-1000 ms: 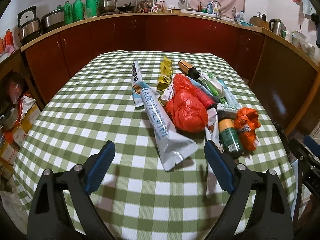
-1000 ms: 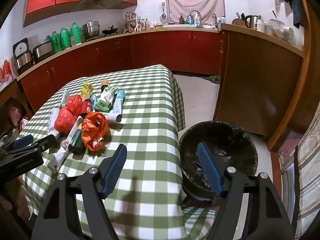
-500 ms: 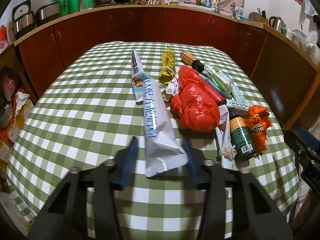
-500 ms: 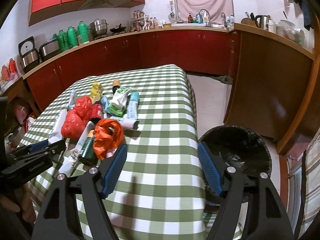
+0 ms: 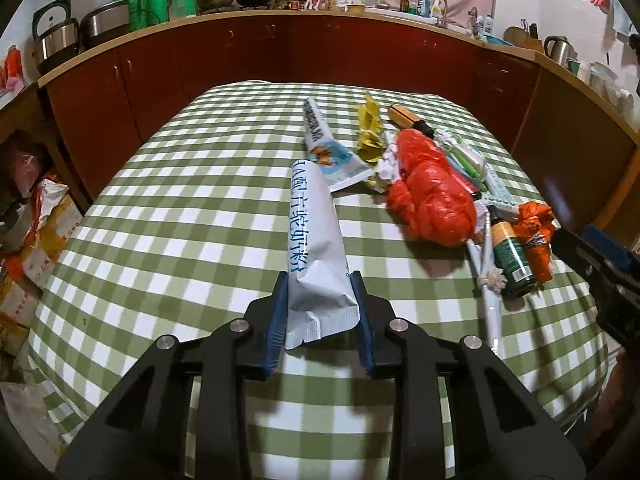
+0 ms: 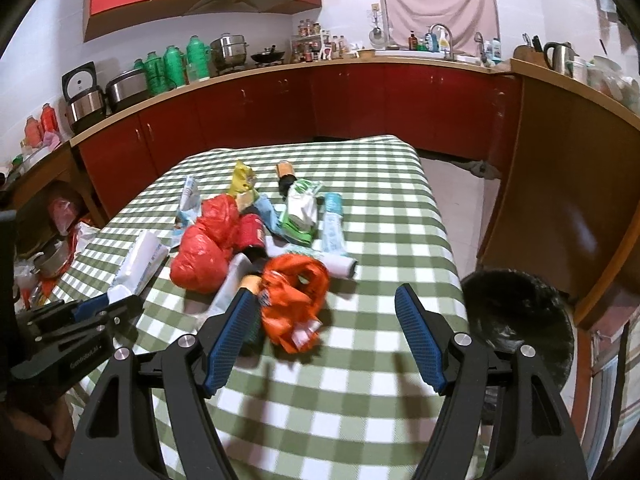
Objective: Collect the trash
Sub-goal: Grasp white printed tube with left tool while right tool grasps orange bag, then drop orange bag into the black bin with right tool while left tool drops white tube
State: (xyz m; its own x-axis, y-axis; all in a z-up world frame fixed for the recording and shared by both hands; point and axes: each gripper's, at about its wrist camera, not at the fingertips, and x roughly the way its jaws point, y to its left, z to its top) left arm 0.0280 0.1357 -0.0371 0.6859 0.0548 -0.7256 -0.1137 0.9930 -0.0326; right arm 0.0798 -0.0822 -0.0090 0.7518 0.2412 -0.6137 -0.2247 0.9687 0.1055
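Left wrist view: the checked table (image 5: 192, 184) is seen from closer than a second ago, and the long white pouch (image 5: 316, 236) is now clamped at its sealed end by the left gripper (image 5: 320, 312), whose fingers were spread wide then. Collection is judged to have begun. The black bin (image 6: 516, 320) stands beside the table. The right gripper (image 6: 324, 344) is held open, nearer the orange bag (image 6: 294, 300).

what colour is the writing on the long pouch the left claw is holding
Blue writing on a silvery-white pouch, clearest in the left wrist view.
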